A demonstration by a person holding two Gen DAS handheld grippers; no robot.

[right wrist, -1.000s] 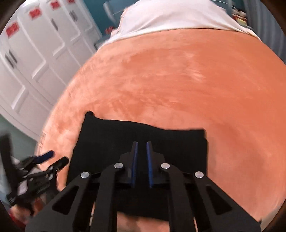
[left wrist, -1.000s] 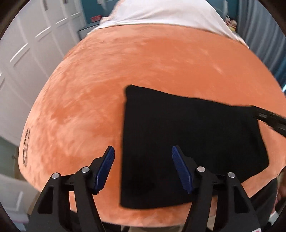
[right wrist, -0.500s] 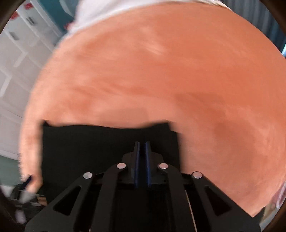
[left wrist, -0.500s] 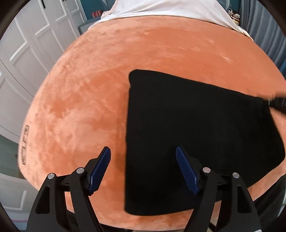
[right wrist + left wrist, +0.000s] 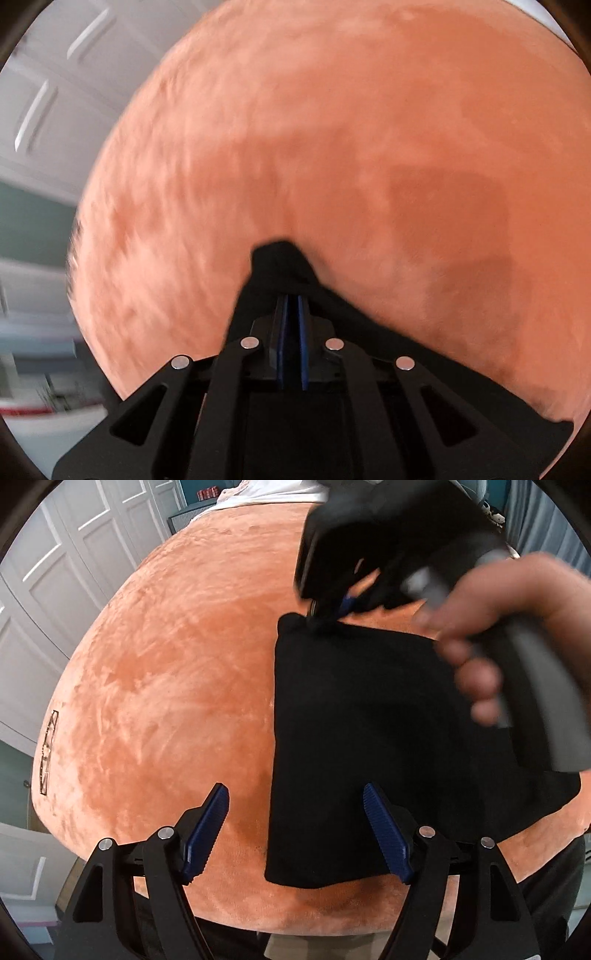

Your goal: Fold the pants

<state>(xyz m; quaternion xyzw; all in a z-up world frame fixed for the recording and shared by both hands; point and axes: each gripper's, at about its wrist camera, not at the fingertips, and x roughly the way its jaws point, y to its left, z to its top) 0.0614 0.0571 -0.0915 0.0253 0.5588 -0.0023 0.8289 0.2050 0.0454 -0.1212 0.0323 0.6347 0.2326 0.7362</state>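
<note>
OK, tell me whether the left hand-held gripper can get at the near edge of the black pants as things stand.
Probably yes. The left hand-held gripper is open, and the left edge of the pants lies between its fingers with nothing in the way. The right hand-held gripper pinches the far corner, well clear.

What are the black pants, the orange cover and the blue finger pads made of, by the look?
Pants: soft matte black fabric, likely knit or fleece; it bunches in the right gripper.
Orange cover: plush, velvety pile, showing light and dark brush marks.
Blue pads on the open left gripper: ridged, probably rubber or printed plastic.
</note>
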